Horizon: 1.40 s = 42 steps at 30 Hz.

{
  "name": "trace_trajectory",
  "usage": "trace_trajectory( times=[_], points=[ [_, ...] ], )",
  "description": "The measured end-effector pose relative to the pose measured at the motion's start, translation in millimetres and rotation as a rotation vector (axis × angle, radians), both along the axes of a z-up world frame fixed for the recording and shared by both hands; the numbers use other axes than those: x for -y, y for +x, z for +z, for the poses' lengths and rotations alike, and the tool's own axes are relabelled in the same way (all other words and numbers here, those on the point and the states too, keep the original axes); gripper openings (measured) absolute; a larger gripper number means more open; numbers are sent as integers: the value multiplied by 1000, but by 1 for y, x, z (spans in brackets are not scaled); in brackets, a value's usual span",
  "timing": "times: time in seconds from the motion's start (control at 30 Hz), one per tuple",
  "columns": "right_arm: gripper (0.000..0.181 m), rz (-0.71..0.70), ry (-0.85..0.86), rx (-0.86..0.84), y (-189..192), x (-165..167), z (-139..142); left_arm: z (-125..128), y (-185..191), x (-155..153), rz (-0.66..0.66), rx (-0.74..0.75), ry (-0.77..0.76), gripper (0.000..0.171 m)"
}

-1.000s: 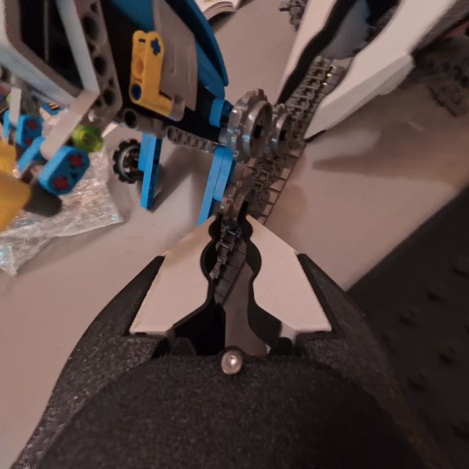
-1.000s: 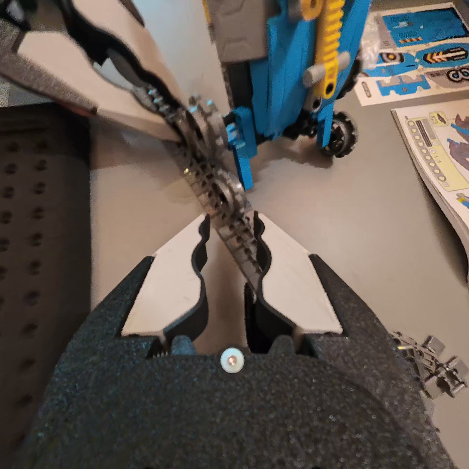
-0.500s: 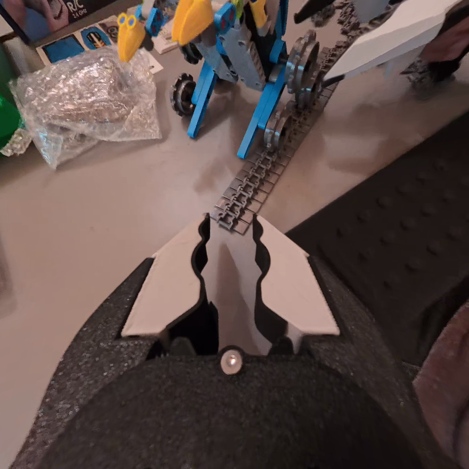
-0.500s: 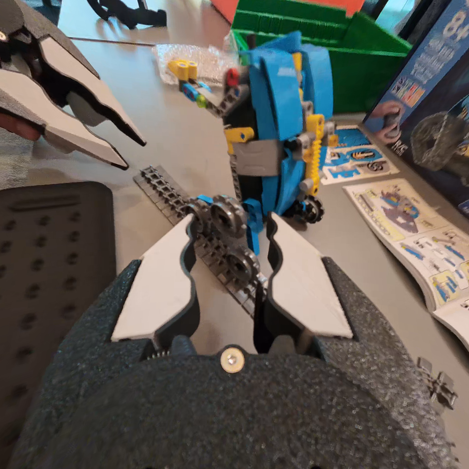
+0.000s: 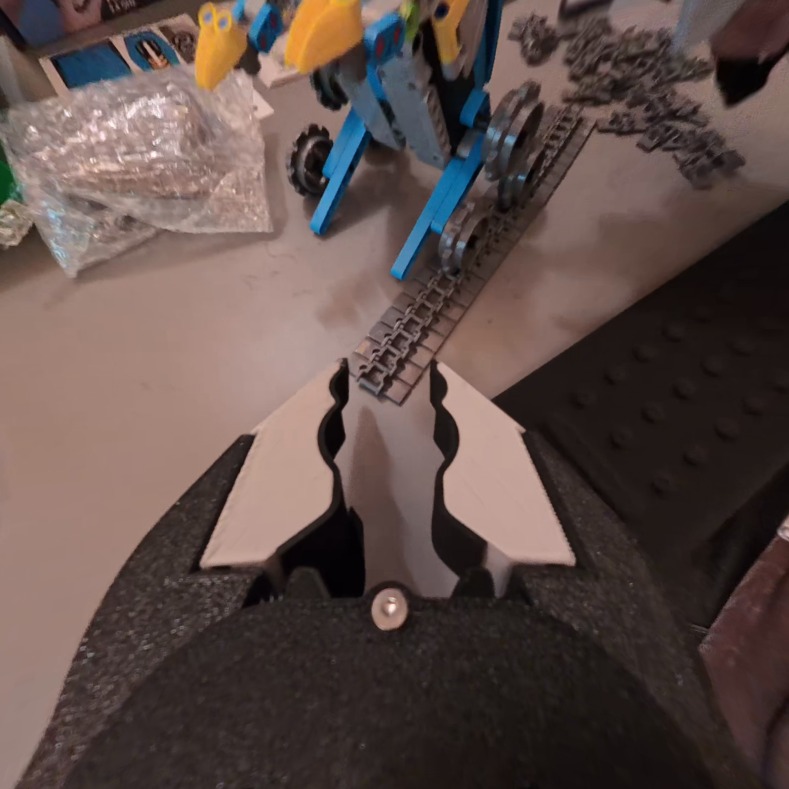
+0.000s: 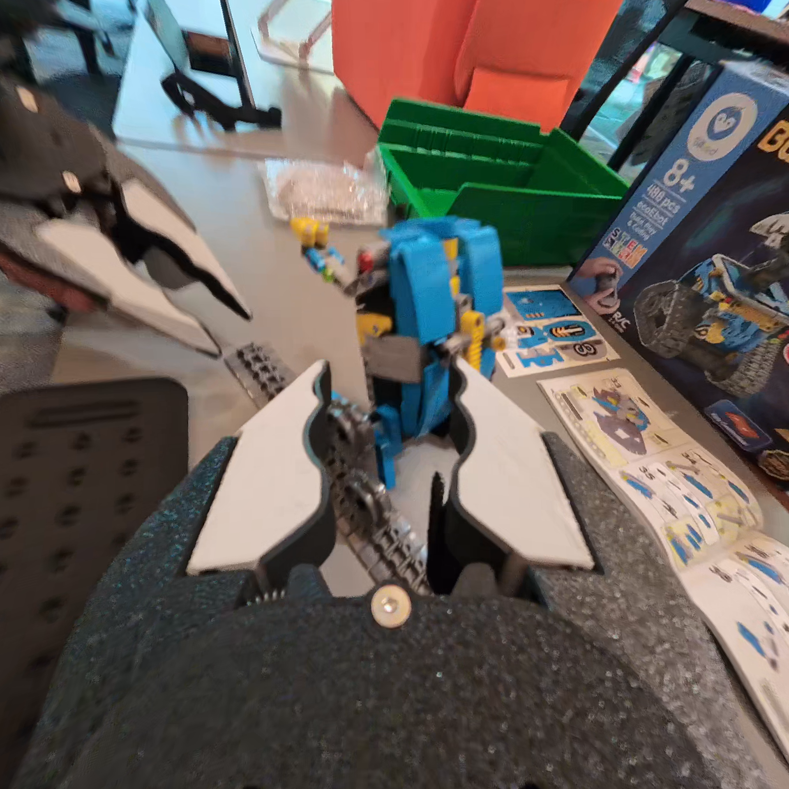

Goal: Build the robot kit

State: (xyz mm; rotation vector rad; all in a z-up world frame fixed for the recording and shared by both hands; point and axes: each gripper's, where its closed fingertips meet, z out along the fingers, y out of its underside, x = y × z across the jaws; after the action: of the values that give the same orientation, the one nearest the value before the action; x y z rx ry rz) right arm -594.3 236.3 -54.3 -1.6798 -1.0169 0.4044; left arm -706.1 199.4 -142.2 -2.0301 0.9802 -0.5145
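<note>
found the left gripper [image 5: 388, 365] spread apart and empty, tips just short of the near end of the grey track [image 5: 427, 324], one finger to either side of that end, not clamped on it. could not tell whether the tips touched the table [image 5: 149, 363].

traced the track flat along the table from those tips toward the far right, under the two pairs of grey sprocket wheels [image 5: 508, 136] on the blue model [image 5: 410, 106]. saw the model standing upright on the wheels and on its blue struts, yellow pieces at the top.

noted a clear plastic bag [image 5: 141, 149] at the far left, a scatter of loose grey links [image 5: 649, 85] at the far right, and a black dimpled mat [image 5: 661, 384] to the near right, just beside the track.

found the right gripper [image 6: 390, 365] opened wider, gripping nothing. saw the track's other end running between its fingers [image 6: 264, 482], close by the left one; could not tell whether it touched or lay below. framed the model's lower half between the tips.

picked out, in the right wrist view, a green bin [image 6: 512, 192] behind the model, a printed box [image 6: 704, 277] at the far right, a sticker sheet [image 6: 550, 337] and an open booklet [image 6: 640, 469] near it.
</note>
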Motion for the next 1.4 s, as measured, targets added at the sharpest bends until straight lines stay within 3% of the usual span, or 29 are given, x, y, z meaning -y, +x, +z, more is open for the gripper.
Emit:
trace_trajectory(
  times=[0.1,0.2,0.4,1.0,1.17,1.23,1.33,1.4],
  points=[
    [73,38,-77,-27,-5,-21,7,-14,0,2,-10,-52,-10,43],
    [65,48,-93,97,-10,-36,-2,-18,0,1,-5,-108,10,43],
    [64,62,-28,274,-29,-34,-3,-24,-5,-3,14,-145,11,42],
    [66,63,-45,204,-48,-31,-3,-24,-3,-1,3,-142,10,38],
    [71,55,-89,90,6,-21,-4,-20,-9,0,16,-191,49,38],
    [66,87,-149,148,47,-13,-31,-12,-11,3,13,-199,68,38],
    [61,175,-417,247,93,14,-85,2,-8,16,-50,-199,70,38],
    [55,174,-465,228,108,12,-96,17,3,30,-121,-172,73,38]
  ],
)
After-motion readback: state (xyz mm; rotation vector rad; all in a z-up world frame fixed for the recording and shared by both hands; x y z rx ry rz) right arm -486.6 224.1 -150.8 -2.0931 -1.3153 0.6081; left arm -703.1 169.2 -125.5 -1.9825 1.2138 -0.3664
